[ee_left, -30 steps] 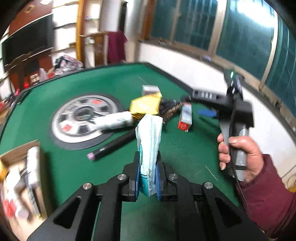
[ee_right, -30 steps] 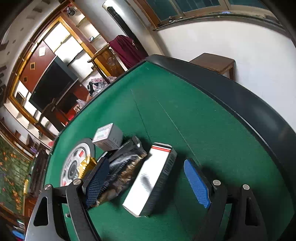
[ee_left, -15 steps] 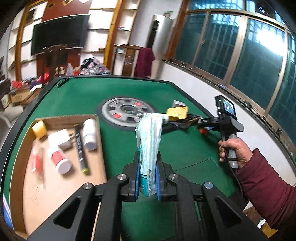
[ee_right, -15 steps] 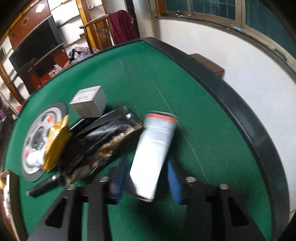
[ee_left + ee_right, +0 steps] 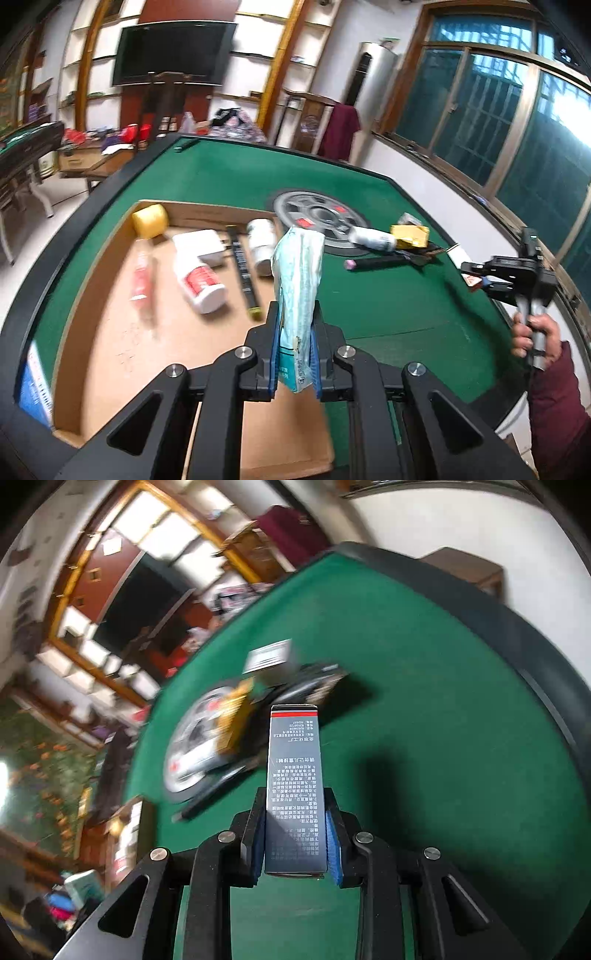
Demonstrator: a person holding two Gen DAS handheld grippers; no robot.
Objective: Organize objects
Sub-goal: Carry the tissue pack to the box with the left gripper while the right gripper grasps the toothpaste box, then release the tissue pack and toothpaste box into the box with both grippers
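My left gripper point(image 5: 295, 343) is shut on a pale teal and white soft packet point(image 5: 297, 280), which stands upright between the pads. It hangs over the near right part of a cardboard tray point(image 5: 177, 339) on the green table. My right gripper point(image 5: 295, 834) is shut on a long grey box with a red stripe point(image 5: 295, 768), held above the green felt. In the left wrist view the right gripper point(image 5: 480, 277) is at the far right, held by a hand in a maroon sleeve point(image 5: 554, 406).
The tray holds a yellow roll point(image 5: 149, 219), white bottles point(image 5: 201, 282), a red tube point(image 5: 140, 273) and a black stick point(image 5: 243, 273). A wheel-patterned disc point(image 5: 317, 218), a white bottle point(image 5: 373, 238), a yellow packet point(image 5: 410, 236) and a black pen point(image 5: 380, 262) lie mid-table. A black rim point(image 5: 74, 240) edges the table.
The left gripper has swung left with the packet, from over the pile to over the cardboard tray. The right gripper has shut on the grey box and lifted it off the felt.
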